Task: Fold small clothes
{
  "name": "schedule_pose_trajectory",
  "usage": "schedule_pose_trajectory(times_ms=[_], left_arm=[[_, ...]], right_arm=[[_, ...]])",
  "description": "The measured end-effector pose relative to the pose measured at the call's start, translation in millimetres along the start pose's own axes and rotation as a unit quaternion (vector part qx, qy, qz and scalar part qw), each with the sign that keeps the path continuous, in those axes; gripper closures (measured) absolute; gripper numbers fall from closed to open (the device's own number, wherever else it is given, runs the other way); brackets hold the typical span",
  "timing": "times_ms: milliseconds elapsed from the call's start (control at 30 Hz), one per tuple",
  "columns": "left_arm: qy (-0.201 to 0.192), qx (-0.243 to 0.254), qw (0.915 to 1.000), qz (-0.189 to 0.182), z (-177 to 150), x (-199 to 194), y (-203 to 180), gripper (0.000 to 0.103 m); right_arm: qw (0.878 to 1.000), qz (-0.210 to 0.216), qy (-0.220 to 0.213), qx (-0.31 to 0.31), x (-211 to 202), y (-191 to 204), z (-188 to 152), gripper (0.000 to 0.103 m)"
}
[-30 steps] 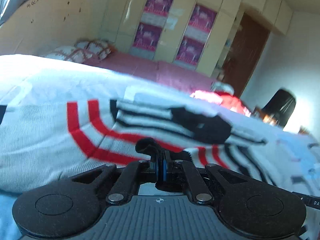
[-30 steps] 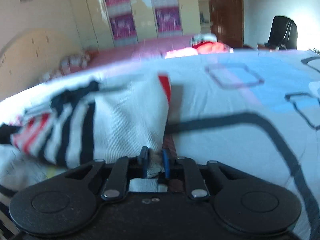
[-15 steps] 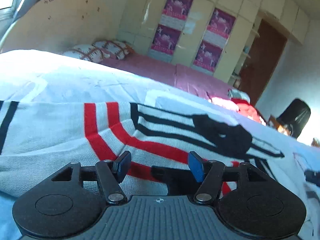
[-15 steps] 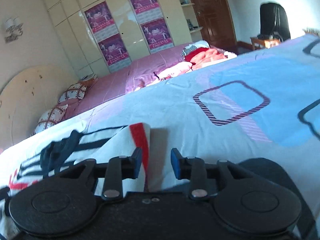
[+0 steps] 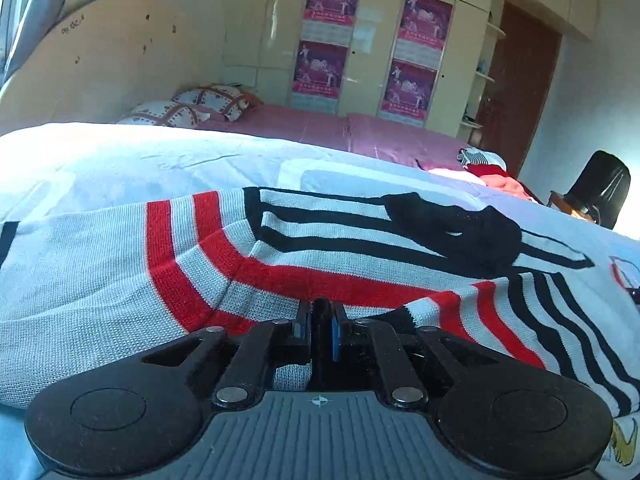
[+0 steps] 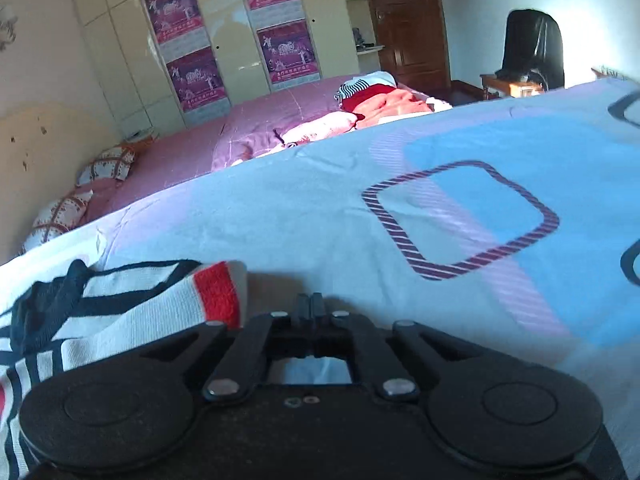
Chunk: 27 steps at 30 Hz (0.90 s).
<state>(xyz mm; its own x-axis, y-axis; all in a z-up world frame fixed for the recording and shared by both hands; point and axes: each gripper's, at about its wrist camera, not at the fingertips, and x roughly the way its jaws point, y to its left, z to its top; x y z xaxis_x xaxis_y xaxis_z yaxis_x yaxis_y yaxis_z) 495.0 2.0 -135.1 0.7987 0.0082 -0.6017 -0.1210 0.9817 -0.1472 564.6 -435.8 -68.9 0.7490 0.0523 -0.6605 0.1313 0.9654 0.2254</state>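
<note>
A small white knit sweater with red and black stripes lies folded over on the blue patterned bedsheet. My left gripper is shut with nothing between its fingers, resting at the sweater's near edge. In the right wrist view the sweater's folded end with a red band lies at the lower left. My right gripper is shut and empty, just right of that end, above the bare sheet.
A second bed with a pink cover stands behind, with patterned pillows and a pile of red and pink clothes. Cupboards with posters, a brown door and a black chair line the far wall.
Both grippers let go of the sweater, opened, and have closed again empty. The sweater now lies flat and still; the right gripper has drawn back to its right end.
</note>
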Motion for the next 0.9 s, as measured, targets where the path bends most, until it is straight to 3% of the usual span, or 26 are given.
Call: schedule_pose_trajectory(times_ms=[100, 167, 267, 333, 367, 400, 467, 567, 633, 700, 733, 800, 900], left_arm=[[-0.001, -0.022, 0.9997, -0.01, 3, -9, 12, 0.082], [-0.033, -0.026, 0.999, 0.017, 4, -24, 15, 0.079], [-0.053, -0.015, 0.9985, -0.004, 7, -36, 4, 0.079], [-0.036, 0.015, 0.9991, -0.02, 5, -29, -12, 0.061], [-0.006, 0.032, 0.9994, -0.01, 3, -19, -20, 0.044], [0.019, 0.044, 0.9988, 0.002, -2, -8, -23, 0.043], [0.011, 0.059, 0.9981, 0.009, -5, -9, -25, 0.042], [-0.006, 0.042, 0.999, 0.013, -2, -23, -20, 0.042], [0.023, 0.056, 0.9979, 0.023, -7, -16, -19, 0.041], [0.022, 0.052, 0.9983, 0.015, -8, -17, -16, 0.038], [0.028, 0.042, 0.9987, 0.012, -3, -20, -13, 0.038], [0.009, 0.014, 0.9998, 0.006, 2, -38, 0, 0.038], [-0.029, -0.029, 0.9989, 0.021, 0, -75, 42, 0.038]], right_arm=[[0.999, 0.046, -0.007, -0.009, -20, 4, 5, 0.091], [0.997, 0.067, -0.026, -0.035, -40, 12, 5, 0.083], [0.993, 0.076, -0.022, -0.089, -49, 34, -8, 0.081], [0.99, 0.037, 0.012, -0.134, -34, 48, -23, 0.08], [0.989, 0.019, 0.007, -0.145, -31, 51, -29, 0.071], [0.99, 0.011, 0.001, -0.14, -33, 53, -30, 0.072], [0.993, 0.007, 0.007, -0.121, -39, 52, -27, 0.073], [0.992, 0.024, -0.022, -0.12, -67, 56, -30, 0.074], [0.987, 0.042, -0.035, -0.149, -80, 65, -43, 0.073], [0.981, 0.027, 0.019, -0.189, -66, 76, -60, 0.071], [0.979, 0.015, 0.006, -0.204, -66, 81, -67, 0.071], [0.979, 0.009, -0.003, -0.203, -79, 91, -64, 0.071], [0.982, 0.055, -0.035, -0.175, -105, 98, -62, 0.07]])
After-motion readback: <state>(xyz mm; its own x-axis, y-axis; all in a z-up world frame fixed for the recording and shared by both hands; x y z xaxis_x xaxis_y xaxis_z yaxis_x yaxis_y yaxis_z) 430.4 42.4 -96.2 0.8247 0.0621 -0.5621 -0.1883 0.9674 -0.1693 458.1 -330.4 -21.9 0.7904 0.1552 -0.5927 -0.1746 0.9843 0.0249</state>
